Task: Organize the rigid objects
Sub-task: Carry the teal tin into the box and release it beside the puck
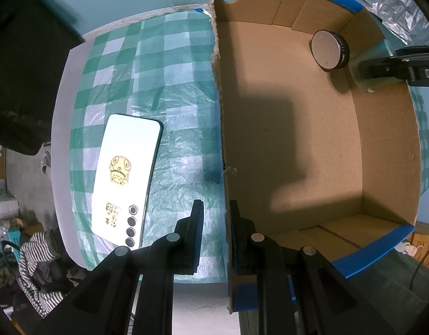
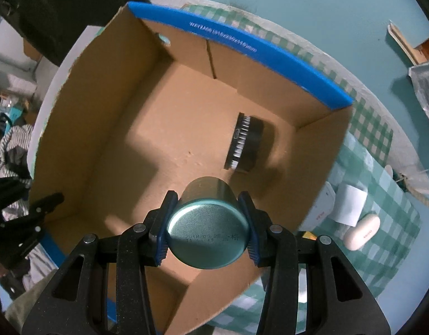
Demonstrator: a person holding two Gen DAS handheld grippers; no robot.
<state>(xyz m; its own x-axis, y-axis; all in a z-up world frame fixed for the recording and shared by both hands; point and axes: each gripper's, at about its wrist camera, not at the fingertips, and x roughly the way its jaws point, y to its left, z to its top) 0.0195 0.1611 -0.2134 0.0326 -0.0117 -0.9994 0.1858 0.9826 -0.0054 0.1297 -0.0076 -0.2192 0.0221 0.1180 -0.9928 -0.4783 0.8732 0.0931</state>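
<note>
An open cardboard box (image 1: pixel 387 145) with blue rims stands on a green checked cloth (image 1: pixel 158 83). My left gripper (image 1: pixel 216 209) points down, shut on the box's left wall, one finger inside and one outside. In the right wrist view it shows at that wall (image 2: pixel 44 203). My right gripper (image 2: pixel 207 198) is shut on a teal round tin (image 2: pixel 207 234) and hangs over the box floor (image 2: pixel 147 145); the left wrist view shows it at the far right rim (image 1: pixel 395 67). A black-and-silver round disc (image 2: pixel 245 142) leans on edge near the box's far corner. A white phone (image 1: pixel 128 176) lies on the cloth left of the box.
Right of the box lie a white earbud case (image 2: pixel 362 231), a white paper slip (image 2: pixel 349 203) and a white packet (image 2: pixel 323 206). A silver foil bag (image 2: pixel 426 89) sits further right. Striped clothing (image 1: pixel 33 265) lies beyond the round table's edge.
</note>
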